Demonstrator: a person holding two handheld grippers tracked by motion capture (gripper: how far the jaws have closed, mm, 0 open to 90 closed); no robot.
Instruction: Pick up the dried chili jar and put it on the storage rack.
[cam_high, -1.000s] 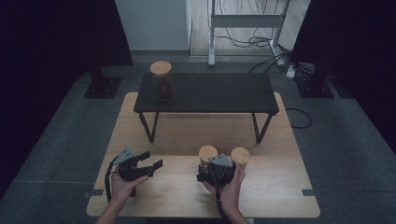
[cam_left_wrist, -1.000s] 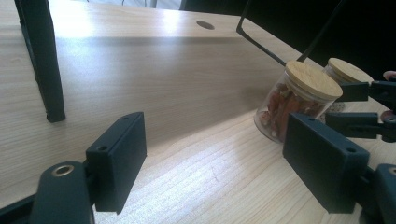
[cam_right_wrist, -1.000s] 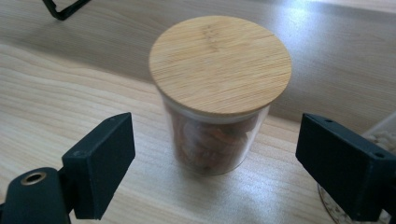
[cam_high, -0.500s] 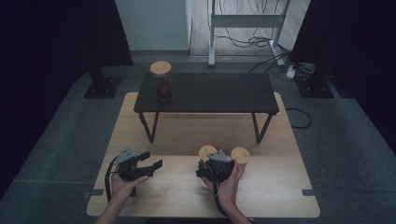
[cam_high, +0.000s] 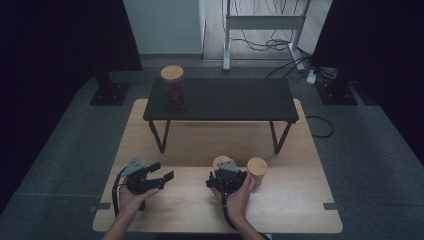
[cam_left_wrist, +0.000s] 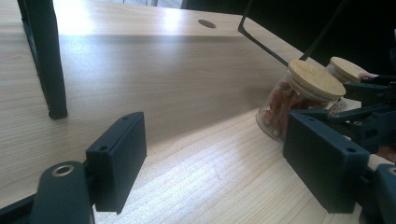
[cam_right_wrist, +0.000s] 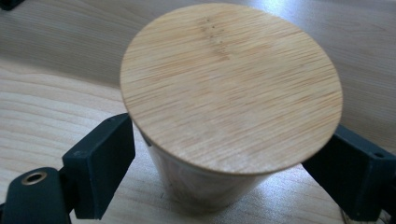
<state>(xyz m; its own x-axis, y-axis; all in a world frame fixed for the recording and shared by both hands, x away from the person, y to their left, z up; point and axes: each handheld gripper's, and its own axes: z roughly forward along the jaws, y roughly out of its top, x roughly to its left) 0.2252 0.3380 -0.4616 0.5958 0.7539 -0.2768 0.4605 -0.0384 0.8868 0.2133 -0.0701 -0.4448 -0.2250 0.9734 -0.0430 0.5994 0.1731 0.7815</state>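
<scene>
Two glass jars with bamboo lids stand on the wooden table near its front. My right gripper is open around the left jar. In the right gripper view its jaws flank that jar below the lid, with a small gap on each side, and the gripper points along the table. The second jar stands just to the right. My left gripper rests open further left, holding nothing; in the left gripper view this gripper faces the snack-filled jar.
A low black bench spans the back of the table. A third lidded jar stands on the bench's left end. A bench leg rises close to the left gripper. Cables and dark stands lie on the floor behind.
The right gripper has edged slightly closer around the left jar. The left gripper and the jars have stayed in place.
</scene>
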